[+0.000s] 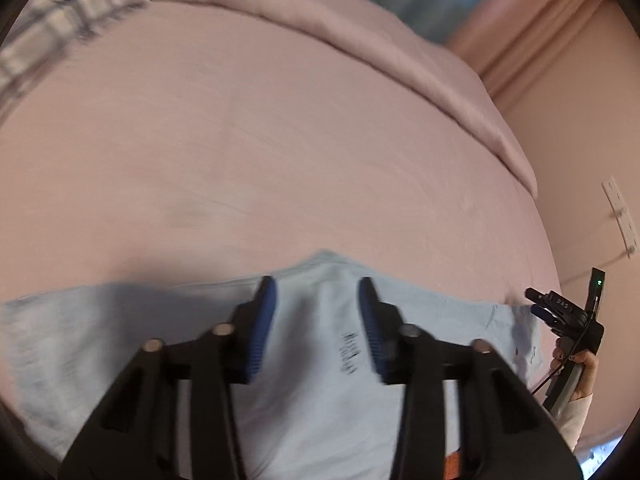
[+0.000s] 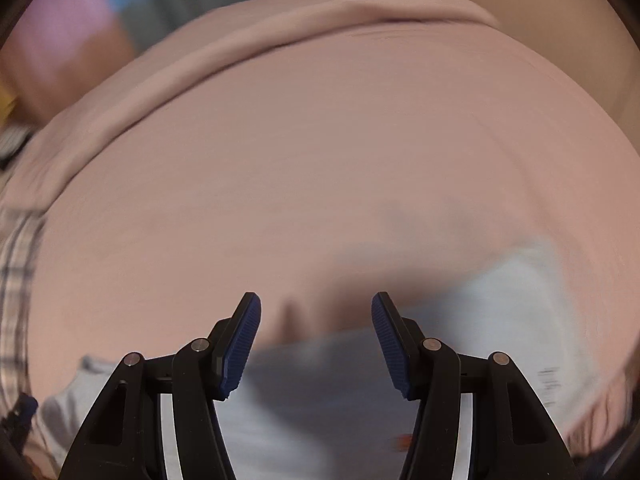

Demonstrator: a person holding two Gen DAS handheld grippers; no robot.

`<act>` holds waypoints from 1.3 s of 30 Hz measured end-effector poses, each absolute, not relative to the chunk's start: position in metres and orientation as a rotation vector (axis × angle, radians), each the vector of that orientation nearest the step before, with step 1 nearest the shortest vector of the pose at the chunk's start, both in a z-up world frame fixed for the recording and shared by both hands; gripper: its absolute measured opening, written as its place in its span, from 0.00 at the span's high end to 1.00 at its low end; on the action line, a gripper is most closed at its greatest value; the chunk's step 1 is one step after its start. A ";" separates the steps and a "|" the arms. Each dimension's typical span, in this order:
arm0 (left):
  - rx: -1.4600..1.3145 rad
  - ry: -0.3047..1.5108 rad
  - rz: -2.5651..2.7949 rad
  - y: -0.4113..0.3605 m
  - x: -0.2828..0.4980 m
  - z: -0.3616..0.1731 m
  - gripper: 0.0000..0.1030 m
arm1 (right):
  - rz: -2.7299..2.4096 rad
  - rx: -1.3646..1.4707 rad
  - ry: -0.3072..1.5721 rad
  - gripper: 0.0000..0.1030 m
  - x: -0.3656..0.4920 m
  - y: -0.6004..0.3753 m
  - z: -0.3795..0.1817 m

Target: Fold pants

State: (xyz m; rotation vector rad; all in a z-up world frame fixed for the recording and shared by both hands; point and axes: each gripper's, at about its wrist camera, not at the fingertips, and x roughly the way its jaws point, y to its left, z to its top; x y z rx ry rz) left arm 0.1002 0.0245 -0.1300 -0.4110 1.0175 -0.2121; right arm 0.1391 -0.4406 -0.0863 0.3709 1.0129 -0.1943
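Light blue pants lie across the near part of a pink bed. My left gripper points down into them. The cloth fills the gap between its blue pads and rises to a peak just beyond the tips, so it looks pinched. A small black print on the cloth sits between the fingers. My right gripper stands open above the blurred pants with nothing between its pads. In the left wrist view the right gripper shows at the pants' right end, held by a hand.
A pink duvet is bunched along the far side of the bed. A plaid cloth lies at the far left; it also shows as the plaid cloth at the left edge. A wall socket is on the right wall.
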 end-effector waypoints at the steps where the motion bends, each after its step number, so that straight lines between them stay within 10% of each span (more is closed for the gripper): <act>1: -0.397 1.041 -0.221 0.015 0.109 -0.139 0.72 | -0.230 0.374 1.011 0.45 0.135 -0.456 -0.088; 11: -0.335 1.145 -0.199 -0.014 0.136 -0.177 0.73 | -0.359 0.453 1.003 0.45 0.118 -0.539 -0.112; 15: -0.360 1.147 -0.195 -0.014 0.134 -0.179 0.72 | -0.400 0.387 0.984 0.91 0.122 -0.537 -0.111; 22: -0.309 1.139 -0.163 -0.022 0.135 -0.176 0.70 | -0.438 0.450 0.889 0.98 0.115 -0.532 -0.096; 32: -0.339 1.116 -0.216 -0.027 0.104 -0.153 0.61 | -0.409 0.507 0.899 0.93 0.102 -0.540 -0.102; 36: -0.345 1.122 -0.298 -0.039 0.070 -0.145 0.53 | -0.471 0.511 0.830 0.48 0.058 -0.551 -0.083; 39: -0.357 1.162 -0.346 -0.049 0.052 -0.150 0.53 | -0.471 0.549 0.821 0.48 0.024 -0.558 -0.083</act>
